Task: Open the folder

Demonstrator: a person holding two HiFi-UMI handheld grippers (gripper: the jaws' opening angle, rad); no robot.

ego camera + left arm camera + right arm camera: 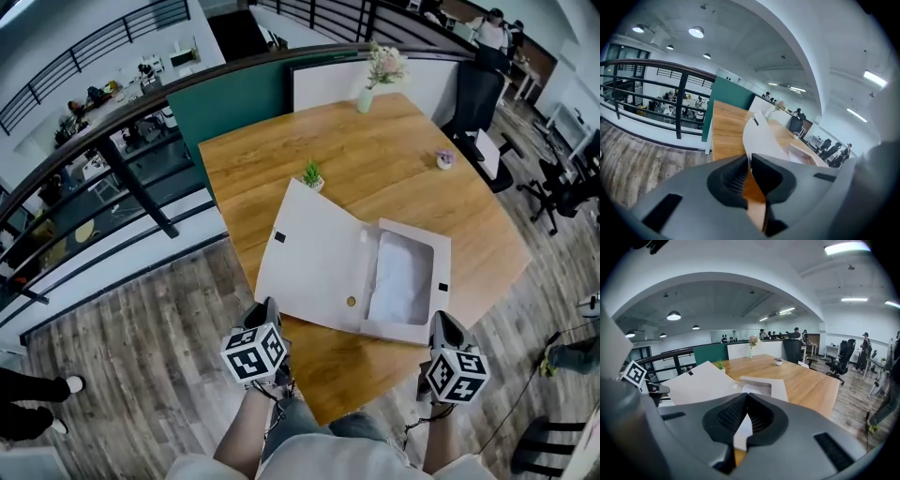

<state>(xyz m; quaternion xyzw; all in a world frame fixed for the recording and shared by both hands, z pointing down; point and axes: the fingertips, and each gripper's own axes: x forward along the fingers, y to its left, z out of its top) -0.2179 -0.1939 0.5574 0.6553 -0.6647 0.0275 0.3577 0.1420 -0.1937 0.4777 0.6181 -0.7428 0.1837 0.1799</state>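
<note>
- Left gripper [268, 307]: jaws together, nothing between them. Points forward and downward over the near-left edge of the table [375, 159].
- Right gripper [441, 321]: jaws together, empty. Same forward, downward tilt, over the near-right edge.
- Left forearm [246, 433], right forearm [441, 442]: bare, extended forward side by side, well apart.

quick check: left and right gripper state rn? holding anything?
Left gripper: closed, nothing between the jaws.
Right gripper: closed, nothing between the jaws.
</note>
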